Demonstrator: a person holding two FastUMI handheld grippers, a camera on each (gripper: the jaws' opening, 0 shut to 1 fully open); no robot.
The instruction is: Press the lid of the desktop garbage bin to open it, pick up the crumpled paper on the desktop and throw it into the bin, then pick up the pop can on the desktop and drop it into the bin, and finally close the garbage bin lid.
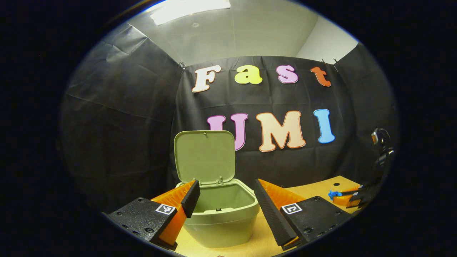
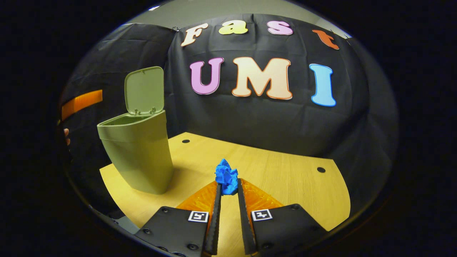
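Note:
The green desktop bin [image 1: 223, 217] stands close in front of my left gripper [image 1: 226, 185], with its lid [image 1: 204, 157] swung upright. My left gripper is open, its fingers spread on either side of the bin's mouth and holding nothing. In the right gripper view the bin [image 2: 139, 153] stands at the left, its lid [image 2: 144, 91] up. A crumpled blue paper [image 2: 226, 176] sits pinched between the tips of my right gripper [image 2: 228, 187], low over the wooden desktop [image 2: 285, 178]. In the left gripper view, the right gripper [image 1: 351, 198] with the blue paper [image 1: 334, 194] is far right.
The light wooden desktop [image 1: 314, 192] has small dark holes [image 2: 321, 170] and ends at black cloth walls. An orange part of the left gripper [image 2: 81, 102] and a bit of a hand [image 2: 66, 135] show behind the bin at the left edge of the right gripper view.

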